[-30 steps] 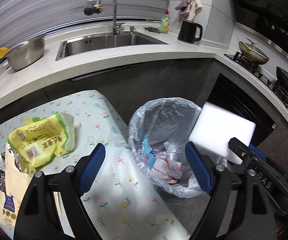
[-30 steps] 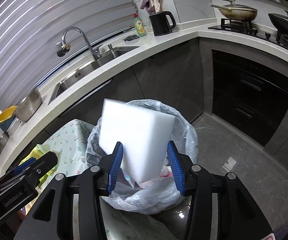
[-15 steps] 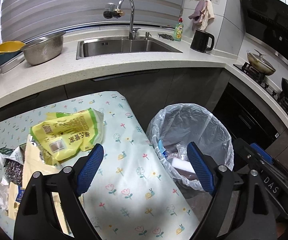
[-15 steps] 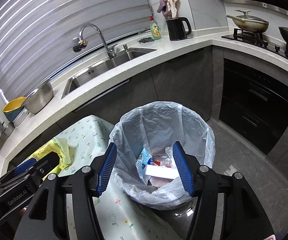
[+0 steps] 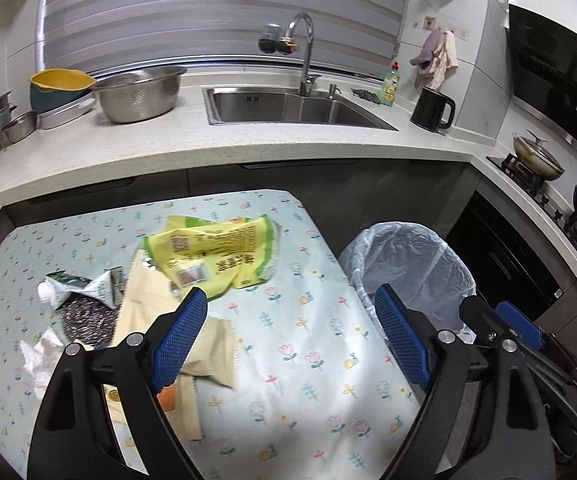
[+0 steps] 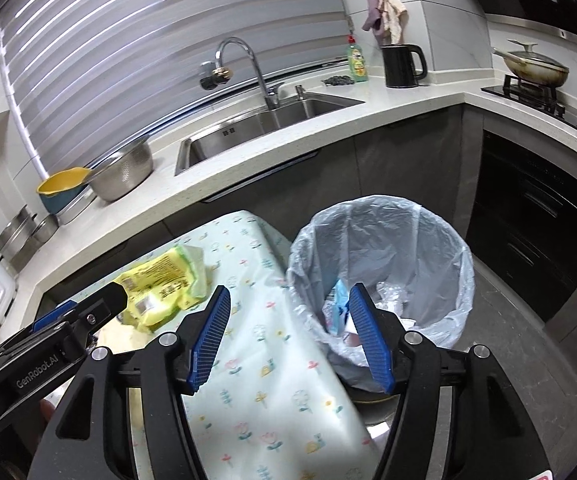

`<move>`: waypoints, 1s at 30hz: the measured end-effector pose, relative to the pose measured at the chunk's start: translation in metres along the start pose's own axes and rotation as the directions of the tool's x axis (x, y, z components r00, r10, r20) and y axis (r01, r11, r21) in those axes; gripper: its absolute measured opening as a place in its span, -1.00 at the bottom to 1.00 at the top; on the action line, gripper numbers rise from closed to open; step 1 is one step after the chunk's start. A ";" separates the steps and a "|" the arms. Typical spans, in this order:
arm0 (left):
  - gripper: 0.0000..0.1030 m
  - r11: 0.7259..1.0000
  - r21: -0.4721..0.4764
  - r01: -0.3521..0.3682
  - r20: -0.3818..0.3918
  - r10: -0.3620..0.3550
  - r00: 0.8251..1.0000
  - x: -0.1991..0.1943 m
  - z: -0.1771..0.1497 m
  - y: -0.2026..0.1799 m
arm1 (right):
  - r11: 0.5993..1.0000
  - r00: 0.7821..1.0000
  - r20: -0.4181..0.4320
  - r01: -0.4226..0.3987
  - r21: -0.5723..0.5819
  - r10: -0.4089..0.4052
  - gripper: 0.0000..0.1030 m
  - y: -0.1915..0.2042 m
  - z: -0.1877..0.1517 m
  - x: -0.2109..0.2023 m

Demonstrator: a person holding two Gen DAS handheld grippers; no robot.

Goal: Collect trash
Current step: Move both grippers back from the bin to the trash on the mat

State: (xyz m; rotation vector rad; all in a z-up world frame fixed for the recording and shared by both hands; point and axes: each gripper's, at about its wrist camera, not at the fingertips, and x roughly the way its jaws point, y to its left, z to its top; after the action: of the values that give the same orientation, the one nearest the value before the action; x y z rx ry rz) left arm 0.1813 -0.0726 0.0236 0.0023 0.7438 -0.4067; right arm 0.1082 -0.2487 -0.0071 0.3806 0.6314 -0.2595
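While both hang wide open and empty, left gripper nears yellow bag, right gripper beside bin.

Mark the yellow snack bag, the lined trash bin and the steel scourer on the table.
yellow snack bag [image 5: 212,254], left wrist view, middle of its printed face.
lined trash bin [image 6: 384,240], right wrist view, inner back wall of the liner.
steel scourer [image 5: 84,316], left wrist view, centre of the wire ball.

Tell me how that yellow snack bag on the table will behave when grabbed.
The yellow snack bag looks crumpled and torn open, so probably floppy and light. Its glossy film may slip. It overlaps the beige paper, which might drag along.
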 end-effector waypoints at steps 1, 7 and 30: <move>0.59 1.000 -0.008 -0.007 0.003 0.007 1.000 -0.003 0.000 0.005 | 1.000 1.000 -0.002 -0.007 -0.009 0.007 0.17 0.007 -0.001 -0.001; 0.59 0.998 -0.045 -0.036 0.020 0.037 0.999 -0.021 -0.002 0.034 | 0.998 0.999 -0.012 -0.039 -0.043 0.038 0.21 0.036 -0.010 -0.007; 0.59 0.975 -0.170 -0.142 0.011 0.146 0.989 -0.057 -0.031 0.132 | 0.985 0.992 -0.072 -0.114 -0.128 0.105 0.34 0.114 -0.046 -0.005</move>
State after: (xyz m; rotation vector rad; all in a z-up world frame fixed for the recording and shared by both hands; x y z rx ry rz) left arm 0.1705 0.0737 0.0194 -0.1075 0.7479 -0.2037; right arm 0.1198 -0.1259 -0.0075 0.2967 0.6856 -0.0999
